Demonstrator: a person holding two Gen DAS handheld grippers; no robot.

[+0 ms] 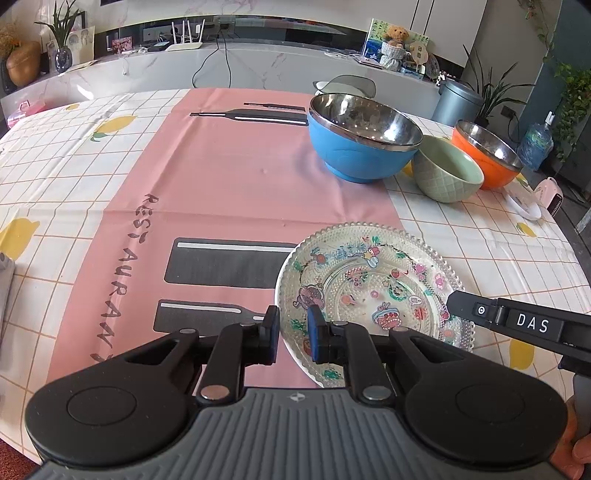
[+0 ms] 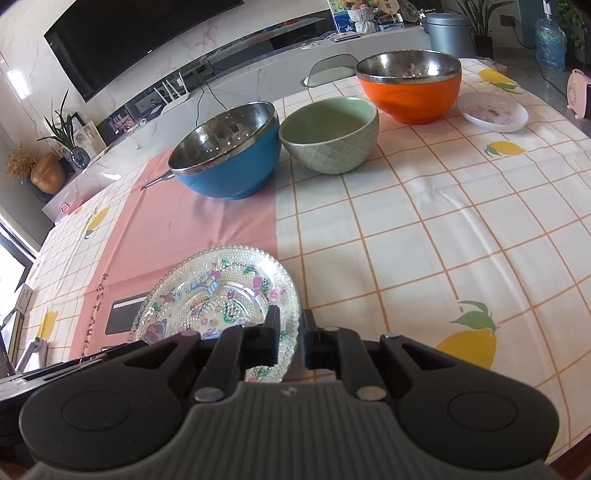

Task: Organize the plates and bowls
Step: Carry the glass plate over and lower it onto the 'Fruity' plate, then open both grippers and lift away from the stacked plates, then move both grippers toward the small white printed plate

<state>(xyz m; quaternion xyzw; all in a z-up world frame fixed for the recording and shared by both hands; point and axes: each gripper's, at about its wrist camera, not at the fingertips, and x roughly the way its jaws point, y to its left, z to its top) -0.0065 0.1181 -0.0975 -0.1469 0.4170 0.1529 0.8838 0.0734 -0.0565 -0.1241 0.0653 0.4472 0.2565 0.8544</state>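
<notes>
I have both grippers pinching the glass plate rim: left gripper on the near-left edge, right gripper on the opposite side, jaws narrow. The plate sits low over the tablecloth. Beyond stand 3 bowls. Next I judge: carry it level, matching both hands.

Home living/dining rm: wall TV, router, houseplant, lemon-print tablecloth.
</notes>
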